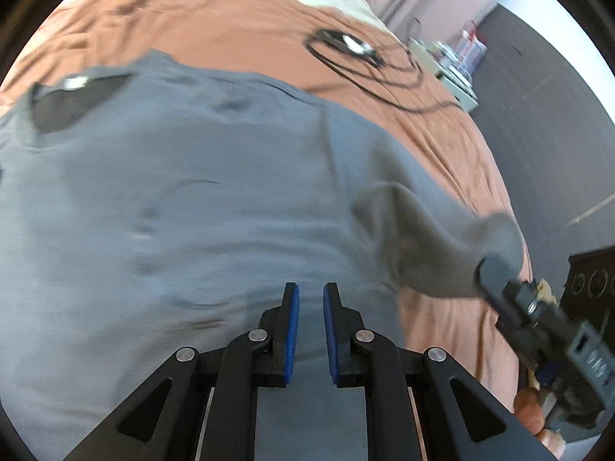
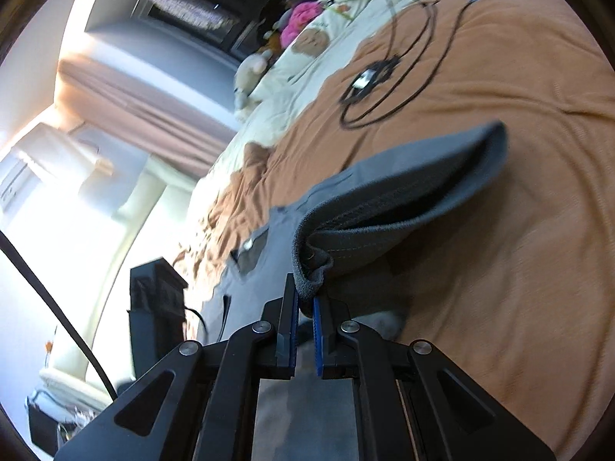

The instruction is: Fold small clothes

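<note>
A grey T-shirt [image 1: 192, 192] lies spread flat on the orange bedspread [image 1: 230, 27], with its dark neckline [image 1: 69, 103] at the left. My left gripper [image 1: 310, 292] hovers over the shirt's lower part. Its blue pads stand a narrow gap apart with nothing between them. At the right, my right gripper [image 1: 490, 265] is shut on the end of the shirt's sleeve [image 1: 423, 230] and lifts it off the bed. In the right wrist view the right gripper [image 2: 305, 296] pinches the hem of the sleeve [image 2: 403, 199], which opens out above the bedspread [image 2: 499, 307].
A black cable coil with a small device [image 1: 353, 44] lies on the bedspread beyond the shirt. Cream bedding with plush toys [image 2: 303, 19] is at the head of the bed. A nightstand with clutter [image 1: 453, 65] and the dark floor [image 1: 538, 134] border the bed's right edge. A hand [image 1: 534, 411] holds the right gripper.
</note>
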{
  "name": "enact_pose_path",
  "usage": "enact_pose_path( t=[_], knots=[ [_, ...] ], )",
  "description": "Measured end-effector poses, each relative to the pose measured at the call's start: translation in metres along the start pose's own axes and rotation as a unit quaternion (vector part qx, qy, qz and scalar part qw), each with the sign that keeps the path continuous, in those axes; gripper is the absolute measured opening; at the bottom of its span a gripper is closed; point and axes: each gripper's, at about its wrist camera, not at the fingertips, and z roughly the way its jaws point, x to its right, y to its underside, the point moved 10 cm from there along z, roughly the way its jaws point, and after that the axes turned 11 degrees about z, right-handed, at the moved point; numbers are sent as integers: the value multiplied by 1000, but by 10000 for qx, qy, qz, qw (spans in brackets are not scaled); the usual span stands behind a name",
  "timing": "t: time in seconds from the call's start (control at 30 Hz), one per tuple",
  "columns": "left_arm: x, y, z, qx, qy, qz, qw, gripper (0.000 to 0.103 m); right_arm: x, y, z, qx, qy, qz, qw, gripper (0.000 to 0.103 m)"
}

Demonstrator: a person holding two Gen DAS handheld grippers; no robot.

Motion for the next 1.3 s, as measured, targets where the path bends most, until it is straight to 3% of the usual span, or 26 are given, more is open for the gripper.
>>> enact_pose_path(
  t=[0.23, 0.37, 0.43, 0.5, 0.53, 0.67, 0.97, 1.07, 1.23, 1.3],
  knots=[
    [-45, -6, -43, 287, -444, -263, 9983, 13, -7, 18, 29, -424, 240, -322, 9983, 3],
    [-51, -10, -59, 381, -528, -307, 9974, 13, 12, 28, 50, -858, 775, -381, 9926, 6],
    [-46, -11, -63, 394, -513, -260, 9976, 14, 22, 29, 55, -1043, 940, -295, 9896, 24],
    [-38, -12, -65, 394, -480, -165, 9979, 15, 27, 21, 46, -944, 979, -250, 9904, 71],
    [-31, -14, -65, 394, -465, -87, 9981, 15, 27, 17, 38, -838, 967, -259, 9914, 75],
    [-5, -17, -63, 387, -395, 126, 9984, 15, 29, -2, -1, -586, 797, -125, 9950, 75],
    [61, -32, -32, 215, -308, 704, 9968, 16, 93, -26, -73, 6, 1202, 968, 9880, 75],
    [82, -35, -18, 127, -280, 835, 9960, 25, 96, -24, -84, 185, 1323, 1027, 9857, 75],
    [114, -40, 5, 32, -341, 1196, 9922, 44, 103, -35, -89, 274, 1432, 1015, 9841, 58],
    [123, -42, 13, -11, -355, 1281, 9911, 46, 99, -30, -84, 270, 1485, 1049, 9830, 38]
  ],
)
